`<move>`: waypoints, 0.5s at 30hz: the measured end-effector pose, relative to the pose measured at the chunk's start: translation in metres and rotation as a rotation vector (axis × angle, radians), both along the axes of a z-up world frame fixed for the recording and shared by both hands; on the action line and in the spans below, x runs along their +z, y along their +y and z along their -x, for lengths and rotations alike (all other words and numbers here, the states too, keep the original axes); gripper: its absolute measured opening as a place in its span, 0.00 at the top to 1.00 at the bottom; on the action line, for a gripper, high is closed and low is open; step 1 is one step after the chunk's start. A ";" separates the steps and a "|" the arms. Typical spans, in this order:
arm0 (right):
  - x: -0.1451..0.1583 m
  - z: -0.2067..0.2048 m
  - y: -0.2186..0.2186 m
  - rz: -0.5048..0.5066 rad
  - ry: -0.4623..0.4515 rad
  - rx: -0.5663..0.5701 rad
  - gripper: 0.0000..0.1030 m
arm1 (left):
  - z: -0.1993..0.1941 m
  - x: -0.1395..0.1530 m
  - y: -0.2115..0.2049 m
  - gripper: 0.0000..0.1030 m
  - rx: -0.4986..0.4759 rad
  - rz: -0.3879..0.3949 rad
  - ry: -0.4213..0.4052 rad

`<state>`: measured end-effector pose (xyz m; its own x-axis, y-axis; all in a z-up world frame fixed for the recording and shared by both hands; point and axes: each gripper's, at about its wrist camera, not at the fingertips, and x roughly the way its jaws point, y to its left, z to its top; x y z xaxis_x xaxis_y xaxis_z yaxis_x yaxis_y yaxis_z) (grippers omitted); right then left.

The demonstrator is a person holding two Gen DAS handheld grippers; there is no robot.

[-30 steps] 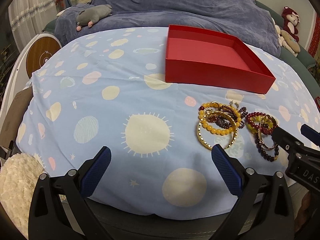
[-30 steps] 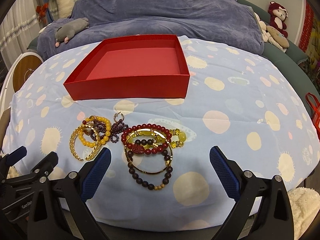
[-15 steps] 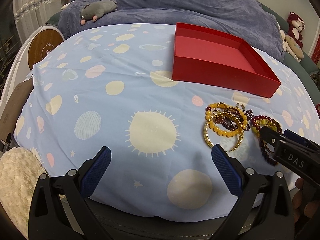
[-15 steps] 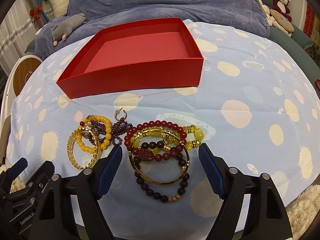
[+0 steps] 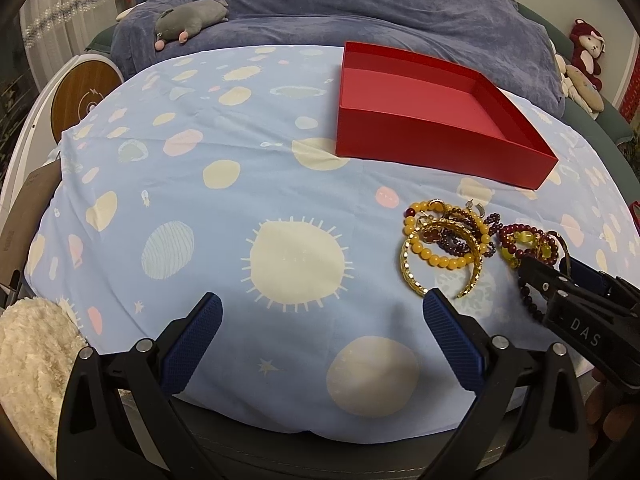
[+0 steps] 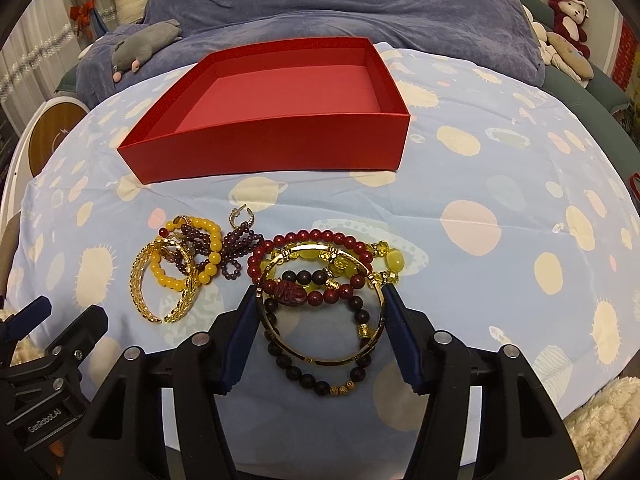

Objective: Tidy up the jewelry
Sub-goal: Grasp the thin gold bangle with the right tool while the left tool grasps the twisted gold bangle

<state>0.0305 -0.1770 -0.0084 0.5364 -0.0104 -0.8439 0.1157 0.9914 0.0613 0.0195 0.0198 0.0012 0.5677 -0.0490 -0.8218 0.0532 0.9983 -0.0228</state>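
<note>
Right gripper [image 6: 320, 316]: jaws set on either side of the gold bangle [image 6: 320, 354], both pads [image 6: 244, 328] at or against its rim; firm contact cannot be confirmed from this view. The bangle lies on the sheet [image 6: 500, 280] atop a red bead bracelet [image 6: 316, 240] and a dark bead bracelet [image 6: 320, 386].

Left gripper [image 5: 320, 320]: jaws wide apart, holding nothing, over bare sheet. The second pile, gold cuff [image 5: 416, 280] and yellow beads [image 5: 444, 260], lies just ahead of its right pad [image 5: 452, 344].

Red box [image 6: 280, 128]: beyond both piles, apart from them, nothing inside.
</note>
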 end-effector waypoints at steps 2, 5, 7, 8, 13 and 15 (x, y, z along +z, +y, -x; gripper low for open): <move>0.006 0.005 0.000 0.004 -0.013 0.007 0.43 | -0.001 0.002 -0.005 0.07 -0.018 0.008 -0.001; 0.013 0.013 -0.003 0.004 -0.026 0.001 0.43 | -0.005 0.006 -0.018 0.07 -0.045 0.035 -0.002; 0.017 0.016 -0.009 -0.005 -0.030 -0.021 0.43 | -0.009 0.006 -0.028 0.07 -0.067 0.041 -0.008; 0.019 0.018 -0.012 -0.007 -0.033 -0.032 0.43 | -0.012 0.005 -0.033 0.07 -0.081 0.037 -0.006; 0.022 0.024 -0.027 0.002 -0.033 -0.068 0.43 | -0.026 -0.007 -0.049 0.07 -0.105 0.018 0.033; 0.020 0.025 -0.031 -0.001 -0.027 -0.080 0.43 | -0.032 -0.011 -0.051 0.07 -0.095 0.021 0.049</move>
<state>0.0055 -0.2077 0.0115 0.5567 -0.0532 -0.8290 0.1923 0.9791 0.0663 0.0511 -0.0310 -0.0101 0.5190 -0.1182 -0.8465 0.1462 0.9881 -0.0483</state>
